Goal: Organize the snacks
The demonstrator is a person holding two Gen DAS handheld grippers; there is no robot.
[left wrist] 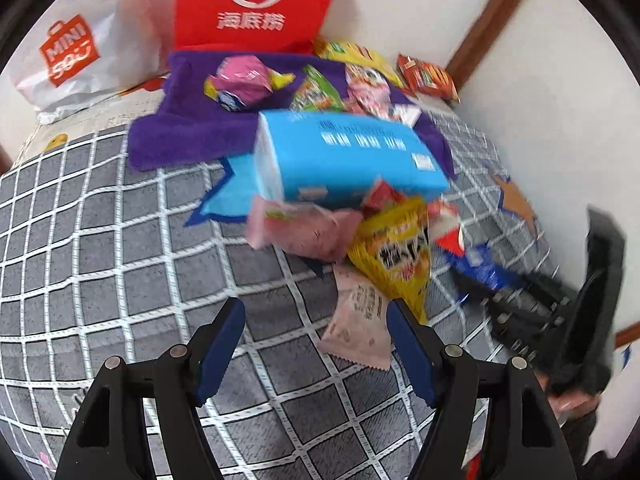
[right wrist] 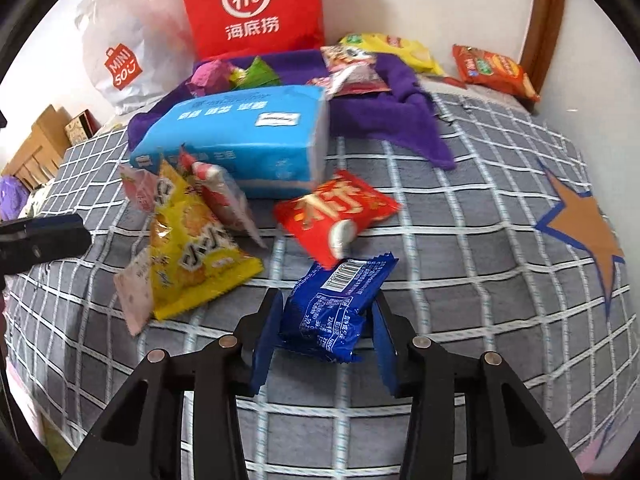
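Where checks lie bare [right wrist: 460, 208], open bedspread.

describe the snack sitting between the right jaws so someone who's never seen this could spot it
On the grey checked bedspread, look in front of the big light blue tissue pack. Nearer than the red snack packet lies a dark blue wrapper, between the right gripper jaws. It alone shows a white barcode.
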